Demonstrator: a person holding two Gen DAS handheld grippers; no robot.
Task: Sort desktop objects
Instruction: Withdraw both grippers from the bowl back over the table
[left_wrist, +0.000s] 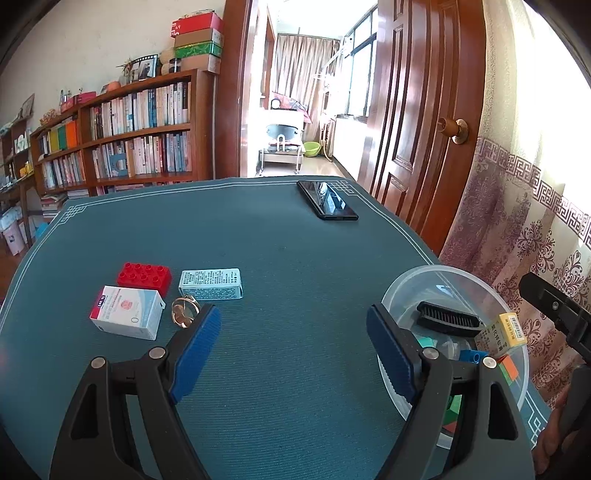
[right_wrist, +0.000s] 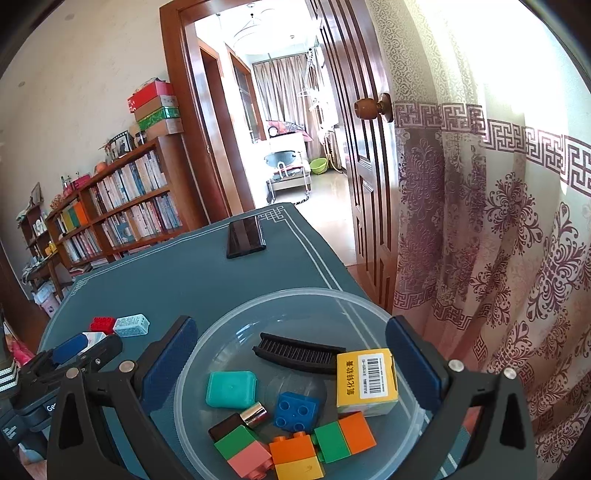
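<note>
A clear plastic bowl (right_wrist: 295, 306) stands at the table's right edge. It holds a black comb (right_wrist: 299, 352), a yellow box (right_wrist: 365, 384), a teal case (right_wrist: 231, 387), a blue brick (right_wrist: 295, 408) and several coloured bricks (right_wrist: 295, 456). My right gripper (right_wrist: 295, 369) is open and empty above the bowl. My left gripper (left_wrist: 293, 350) is open and empty over the green mat. Left of it lie a red brick (left_wrist: 144, 278), a white box (left_wrist: 127, 312), a pale blue box (left_wrist: 211, 283) and a gold ring (left_wrist: 184, 312). The bowl also shows in the left wrist view (left_wrist: 410, 284).
A black phone (left_wrist: 327, 200) lies at the far right of the green mat (left_wrist: 258, 240). A patterned curtain (right_wrist: 480, 240) and a wooden door (left_wrist: 417, 110) are close on the right. A bookshelf (left_wrist: 122, 136) stands beyond the table's far left.
</note>
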